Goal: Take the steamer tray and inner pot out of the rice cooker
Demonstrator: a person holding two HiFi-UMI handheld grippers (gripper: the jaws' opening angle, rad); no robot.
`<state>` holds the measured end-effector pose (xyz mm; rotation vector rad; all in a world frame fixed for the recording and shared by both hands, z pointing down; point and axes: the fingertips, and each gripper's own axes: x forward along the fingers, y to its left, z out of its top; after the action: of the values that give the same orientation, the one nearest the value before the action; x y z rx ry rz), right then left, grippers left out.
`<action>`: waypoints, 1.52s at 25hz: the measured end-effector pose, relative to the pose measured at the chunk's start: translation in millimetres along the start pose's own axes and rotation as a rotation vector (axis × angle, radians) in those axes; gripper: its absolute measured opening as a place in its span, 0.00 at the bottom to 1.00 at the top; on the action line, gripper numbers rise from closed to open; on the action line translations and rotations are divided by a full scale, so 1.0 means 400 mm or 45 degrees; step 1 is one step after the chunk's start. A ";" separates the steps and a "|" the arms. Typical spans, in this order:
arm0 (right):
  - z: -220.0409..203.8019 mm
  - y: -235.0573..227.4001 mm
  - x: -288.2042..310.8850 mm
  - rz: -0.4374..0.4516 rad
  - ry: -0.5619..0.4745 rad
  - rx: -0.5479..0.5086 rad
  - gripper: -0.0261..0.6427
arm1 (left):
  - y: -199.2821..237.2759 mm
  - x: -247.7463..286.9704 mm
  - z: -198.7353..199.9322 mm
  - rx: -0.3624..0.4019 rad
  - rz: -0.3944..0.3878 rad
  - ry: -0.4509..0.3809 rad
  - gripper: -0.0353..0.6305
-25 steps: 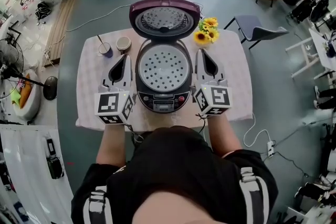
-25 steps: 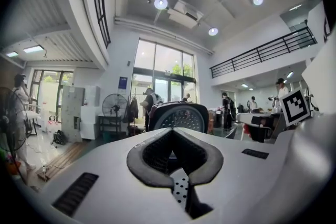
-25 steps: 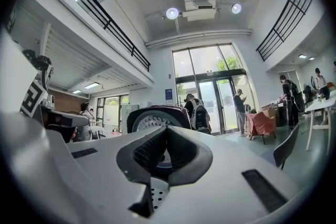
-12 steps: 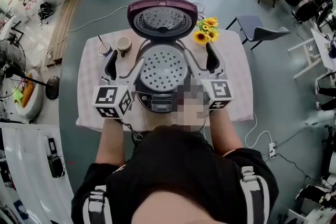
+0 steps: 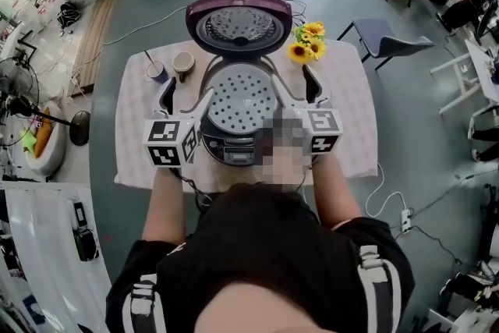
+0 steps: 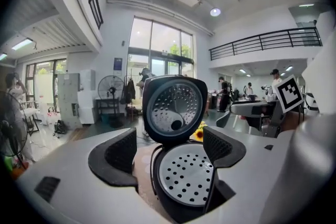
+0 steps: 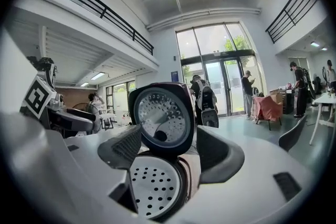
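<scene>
Steamer tray: sits in the open rice cooker.
Your left hand-held gripper: jaws just spread, nothing pinched.
Your right hand-held gripper: jaws just spread, nothing pinched.

A round, perforated white tray is seated level in the dark cooker at mid-table; the purple lid is raised upright.

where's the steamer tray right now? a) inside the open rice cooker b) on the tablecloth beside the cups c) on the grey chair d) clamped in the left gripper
A: the perforated steamer tray sits in the top of the rice cooker under the raised lid. The left gripper and right gripper flank it with jaws open and gripping nothing.
</scene>
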<state>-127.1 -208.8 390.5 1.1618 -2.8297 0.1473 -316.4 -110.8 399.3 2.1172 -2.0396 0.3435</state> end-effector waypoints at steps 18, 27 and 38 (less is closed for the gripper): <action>-0.279 -0.002 0.130 0.041 0.588 -0.111 0.50 | 0.026 0.155 -0.246 0.094 -0.095 0.487 0.61; -0.398 -0.006 0.168 0.038 0.804 -0.163 0.49 | 0.053 0.216 -0.391 0.179 -0.060 0.740 0.61; -0.500 -0.037 0.189 0.054 1.006 -0.202 0.49 | 0.056 0.269 -0.469 0.154 -0.134 0.867 0.61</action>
<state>-163.0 -248.3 598.1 0.7722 -2.1195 0.2993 -342.9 -160.7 609.4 1.8020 -1.5319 1.0263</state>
